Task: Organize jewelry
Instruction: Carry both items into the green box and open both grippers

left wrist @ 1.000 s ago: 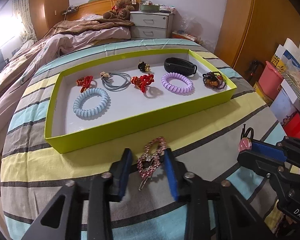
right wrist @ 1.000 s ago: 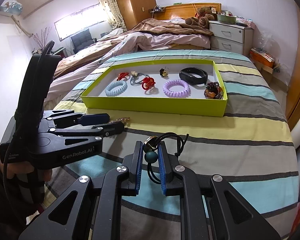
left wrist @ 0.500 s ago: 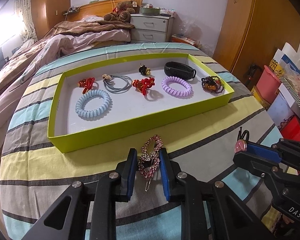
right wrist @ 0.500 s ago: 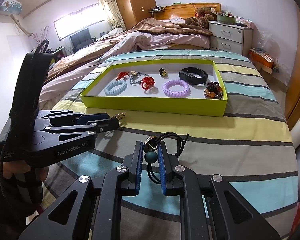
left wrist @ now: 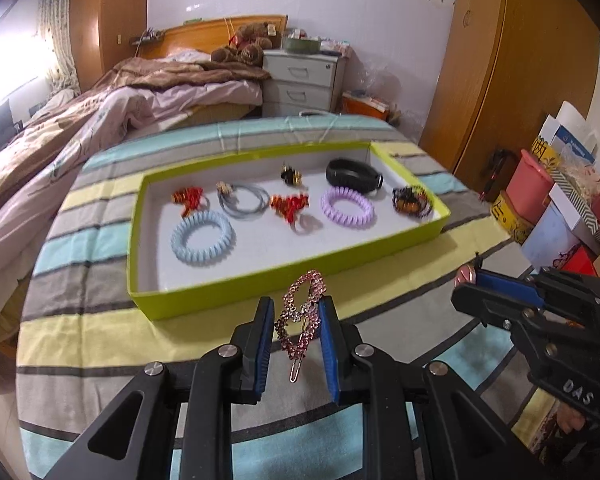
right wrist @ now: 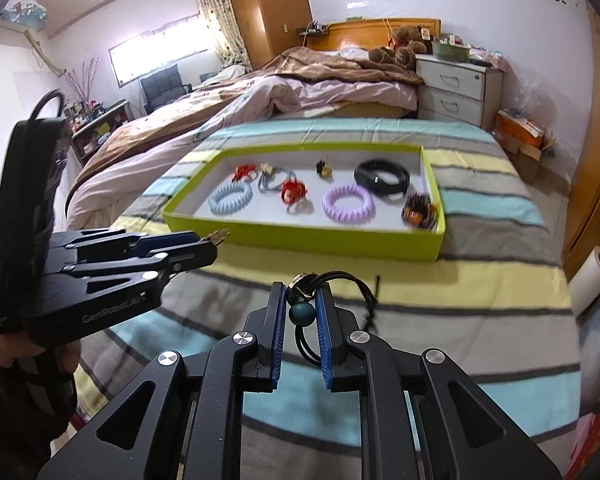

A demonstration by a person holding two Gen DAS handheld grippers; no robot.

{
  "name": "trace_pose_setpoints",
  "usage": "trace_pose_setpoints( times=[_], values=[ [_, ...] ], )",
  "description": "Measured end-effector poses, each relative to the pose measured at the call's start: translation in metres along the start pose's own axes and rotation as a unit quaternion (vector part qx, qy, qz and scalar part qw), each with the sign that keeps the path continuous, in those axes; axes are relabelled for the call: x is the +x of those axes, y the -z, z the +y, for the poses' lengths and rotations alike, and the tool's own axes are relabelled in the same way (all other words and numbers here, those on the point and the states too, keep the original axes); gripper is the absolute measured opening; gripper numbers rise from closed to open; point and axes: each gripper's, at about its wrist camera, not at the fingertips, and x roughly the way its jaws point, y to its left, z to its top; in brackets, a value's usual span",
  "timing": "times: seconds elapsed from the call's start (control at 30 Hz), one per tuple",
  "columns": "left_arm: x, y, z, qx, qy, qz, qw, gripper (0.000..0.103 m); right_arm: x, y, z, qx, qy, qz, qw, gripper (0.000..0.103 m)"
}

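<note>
My left gripper (left wrist: pixel 294 312) is shut on a pink rhinestone hair clip (left wrist: pixel 302 320), held a little above the striped cloth just in front of the lime-green tray (left wrist: pixel 236 292). My right gripper (right wrist: pixel 300 300) is shut on a black hair tie with a teal bead (right wrist: pixel 301 314), its cord looping out to the right. The tray (right wrist: pixel 300 236) holds a blue coil tie (left wrist: pixel 202 238), a purple coil tie (left wrist: pixel 347 210), a grey tie (left wrist: pixel 244 199), red ornaments, a black band (left wrist: pixel 352 176) and a dark beaded piece (left wrist: pixel 410 200). In the right wrist view the left gripper (right wrist: pixel 210 242) shows at left.
The striped cloth (left wrist: pixel 100 332) covers a table. A bed with a brown and pink quilt (left wrist: pixel 100 112) lies behind, with a white nightstand (left wrist: pixel 304 80). Boxes and bags (left wrist: pixel 560 200) stack at the right by a wooden wardrobe.
My left gripper closed onto the pink hair clip and lifted it off the cloth toward the tray. The right gripper kept still with the hair tie.
</note>
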Motion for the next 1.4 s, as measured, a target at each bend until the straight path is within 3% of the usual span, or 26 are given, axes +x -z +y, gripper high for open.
trace_pose_setpoints(
  times=[0.33,0.7,1.07,1.4],
  values=[
    [-0.009,-0.028,0.010,-0.005,-0.003,-0.023,0.9997,0.022,0.011,-0.056,-0.009,-0.016,-0.005,-0.020,1.000,0.016],
    [0.027,-0.048,0.021,-0.019,0.000,-0.004,0.9998,0.022,0.073,-0.105,-0.023,-0.026,-0.011,0.015,0.999,0.016],
    [0.067,-0.050,0.030,-0.030,0.006,0.030,0.9991,0.022,0.131,-0.108,-0.029,-0.030,-0.024,0.083,0.996,0.016],
    [0.081,-0.049,0.032,-0.040,0.015,0.049,0.9979,0.023,0.146,-0.108,-0.031,-0.039,-0.013,0.105,0.994,0.016]
  ],
)
